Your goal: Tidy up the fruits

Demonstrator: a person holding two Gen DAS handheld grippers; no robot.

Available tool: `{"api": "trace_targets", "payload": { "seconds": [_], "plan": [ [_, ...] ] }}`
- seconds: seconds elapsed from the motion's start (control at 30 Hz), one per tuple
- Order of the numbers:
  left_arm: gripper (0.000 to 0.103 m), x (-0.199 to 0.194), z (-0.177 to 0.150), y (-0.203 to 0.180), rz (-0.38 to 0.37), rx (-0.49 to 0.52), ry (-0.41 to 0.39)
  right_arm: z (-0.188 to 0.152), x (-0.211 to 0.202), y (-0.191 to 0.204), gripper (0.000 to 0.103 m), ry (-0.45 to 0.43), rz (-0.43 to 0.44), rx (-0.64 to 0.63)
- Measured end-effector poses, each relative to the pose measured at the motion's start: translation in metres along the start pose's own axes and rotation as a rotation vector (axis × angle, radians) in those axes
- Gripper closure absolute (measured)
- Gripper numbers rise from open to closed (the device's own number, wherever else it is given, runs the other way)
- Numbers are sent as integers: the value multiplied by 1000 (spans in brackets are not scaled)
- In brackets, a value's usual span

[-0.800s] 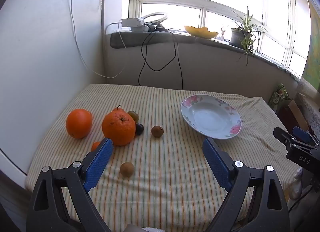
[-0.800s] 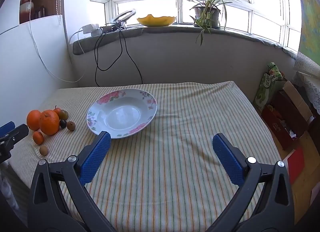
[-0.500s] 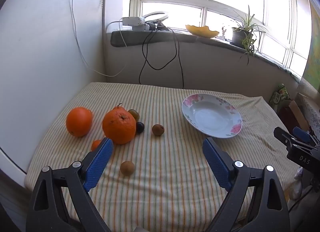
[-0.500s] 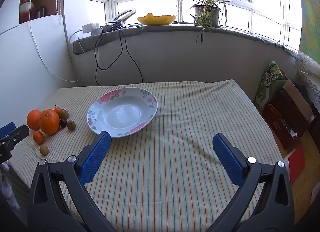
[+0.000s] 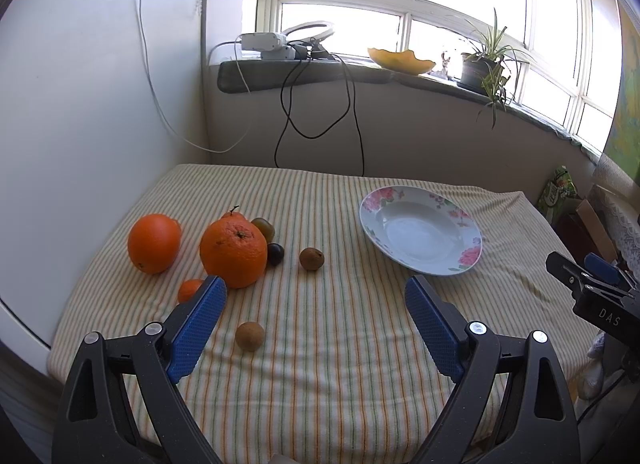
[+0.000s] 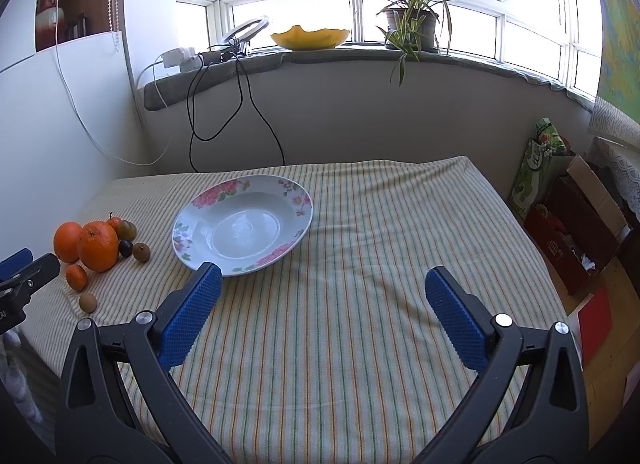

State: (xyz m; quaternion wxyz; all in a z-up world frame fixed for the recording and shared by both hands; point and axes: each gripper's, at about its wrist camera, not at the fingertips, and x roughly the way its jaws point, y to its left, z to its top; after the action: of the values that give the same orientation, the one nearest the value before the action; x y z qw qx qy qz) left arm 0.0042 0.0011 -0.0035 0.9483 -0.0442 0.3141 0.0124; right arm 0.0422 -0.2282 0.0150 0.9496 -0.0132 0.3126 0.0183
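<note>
A floral white plate (image 5: 420,232) (image 6: 243,223) sits empty on the striped tablecloth. Left of it lies a fruit cluster: a large orange (image 5: 233,253) (image 6: 98,246), a second orange (image 5: 153,243) (image 6: 67,241), a small tangerine (image 5: 189,289) (image 6: 76,277), a dark plum (image 5: 275,254), a greenish fruit (image 5: 264,227) and two brown kiwis (image 5: 311,258) (image 5: 249,336). My left gripper (image 5: 316,304) hovers open over the table's near edge, the nearer kiwi between its fingers' line. My right gripper (image 6: 323,296) is open near the plate's front rim, holding nothing.
A white wall panel (image 5: 88,103) borders the table on the left. Cables (image 5: 320,103) hang from the windowsill, which holds a yellow bowl (image 6: 310,36) and a potted plant (image 6: 412,23). Boxes and a green bag (image 6: 536,167) stand on the floor at right.
Both grippers have drifted slightly back and up; the plate and fruits sit a little higher in each view. Nothing was grasped or moved.
</note>
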Motion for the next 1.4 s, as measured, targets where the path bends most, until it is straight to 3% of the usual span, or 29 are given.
{"api": "trace_targets", "payload": {
  "seconds": [1.4],
  "plan": [
    [12, -2, 0, -4, -6, -5, -1, 0, -2, 3, 0, 4, 9, 1]
  ]
}}
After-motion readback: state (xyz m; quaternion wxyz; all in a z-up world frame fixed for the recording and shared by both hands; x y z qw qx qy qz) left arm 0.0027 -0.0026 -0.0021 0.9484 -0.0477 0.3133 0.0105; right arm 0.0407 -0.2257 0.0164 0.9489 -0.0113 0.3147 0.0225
